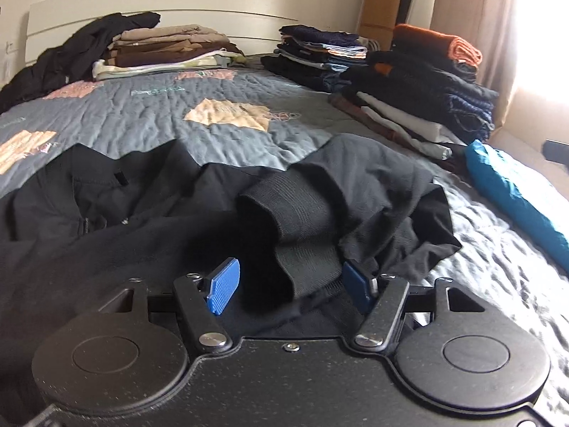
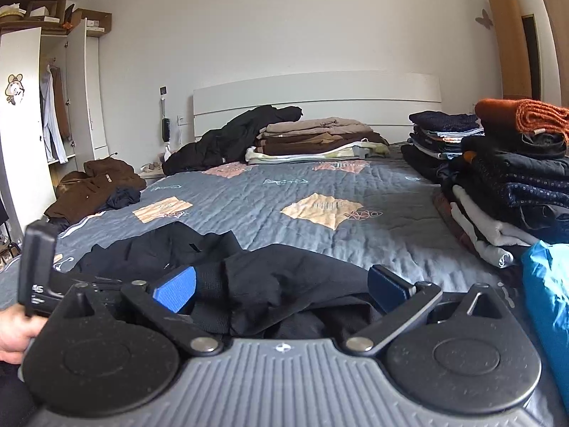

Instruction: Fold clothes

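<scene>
A black garment (image 1: pixel 106 220) lies crumpled on the near part of the grey quilted bed (image 1: pixel 149 114). Its ribbed cuff (image 1: pixel 284 213) runs back between the blue pads (image 1: pixel 224 286) of my left gripper (image 1: pixel 290 286); the jaws stand apart and do not visibly squeeze it. In the right wrist view the same black garment (image 2: pixel 284 277) bunches up between the widely spread blue pads (image 2: pixel 176 290) of my right gripper (image 2: pixel 281 288). A hand (image 2: pixel 9 334) grips the other gripper's handle (image 2: pixel 35 267) at the lower left.
Stacks of folded clothes (image 1: pixel 419 106) line the bed's right side, with a teal item (image 1: pixel 515 199) nearer. Folded brown and beige clothes (image 2: pixel 316 138) and a black coat (image 2: pixel 231 138) lie by the headboard. A brown jacket (image 2: pixel 96 185) and an open wardrobe (image 2: pixel 53 106) are left.
</scene>
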Demonstrator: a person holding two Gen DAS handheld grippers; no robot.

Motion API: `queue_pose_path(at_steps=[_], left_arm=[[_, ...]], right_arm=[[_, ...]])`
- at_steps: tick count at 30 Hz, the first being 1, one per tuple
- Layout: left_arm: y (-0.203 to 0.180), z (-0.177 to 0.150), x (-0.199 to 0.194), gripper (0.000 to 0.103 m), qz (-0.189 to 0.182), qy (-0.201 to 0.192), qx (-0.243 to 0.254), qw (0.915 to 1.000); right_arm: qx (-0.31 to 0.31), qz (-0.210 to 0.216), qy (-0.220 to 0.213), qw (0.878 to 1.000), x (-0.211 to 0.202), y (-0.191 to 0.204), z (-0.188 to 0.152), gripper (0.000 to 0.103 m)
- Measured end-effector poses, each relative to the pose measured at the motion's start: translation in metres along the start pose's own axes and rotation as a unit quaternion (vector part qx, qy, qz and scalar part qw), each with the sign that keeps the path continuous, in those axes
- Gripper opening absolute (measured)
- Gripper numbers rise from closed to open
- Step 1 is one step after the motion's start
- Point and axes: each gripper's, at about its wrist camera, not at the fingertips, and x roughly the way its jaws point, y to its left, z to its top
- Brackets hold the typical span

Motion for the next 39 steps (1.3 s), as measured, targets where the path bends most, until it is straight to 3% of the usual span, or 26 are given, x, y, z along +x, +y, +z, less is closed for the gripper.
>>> queue_pose_path(at_steps=[3, 7, 9, 12, 14, 16, 24, 30, 36, 39], left_arm=[[0.003, 0.006, 0.006, 0.063, -0.003, -0.012, -0.001, 0.9999], [0.004, 0.016, 0.014, 0.038, -0.026, -0.019, -0.007, 0.9994], [0.003, 0.019, 0.022, 0.035, -0.031, -0.013, -0.005, 0.9994], [0.003, 0.020, 0.028, 0.023, -0.038, -0.005, -0.008, 0.9992], [0.007, 0.022, 0.029, 0.007, -0.044, -0.007, -0.021, 0.9988], [0.011, 0.024, 0.025, 0.003, -0.048, -0.013, -0.026, 0.9984], [0.032, 0.058, -0.027, 0.001, -0.028, -0.048, -0.005, 0.9985], [0.065, 0.089, -0.090, 0.001, 0.021, -0.062, 0.037, 0.9971], [0.106, 0.102, -0.128, 0.001, 0.098, -0.034, 0.103, 0.9893], [0.132, 0.092, -0.116, 0.002, 0.137, 0.023, 0.126, 0.9823]], right_arm=[[0.005, 0.003, 0.004, 1.000, 0.002, -0.003, -0.002, 0.103], [-0.009, 0.000, 0.010, 1.000, 0.004, -0.001, -0.005, 0.103], [-0.010, 0.000, 0.009, 1.000, 0.004, 0.000, -0.005, 0.103], [-0.001, 0.007, 0.007, 1.000, 0.005, -0.001, -0.004, 0.103], [0.001, 0.009, 0.006, 1.000, 0.004, -0.001, -0.004, 0.103], [0.003, 0.010, 0.006, 1.000, 0.003, -0.002, -0.005, 0.103], [0.017, 0.019, 0.006, 1.000, 0.003, -0.003, -0.004, 0.103], [0.015, 0.034, 0.010, 0.999, 0.006, 0.007, -0.004, 0.103], [0.007, 0.052, 0.021, 0.998, 0.014, 0.024, -0.005, 0.103], [0.000, 0.065, 0.036, 0.997, 0.023, 0.035, -0.010, 0.103]])
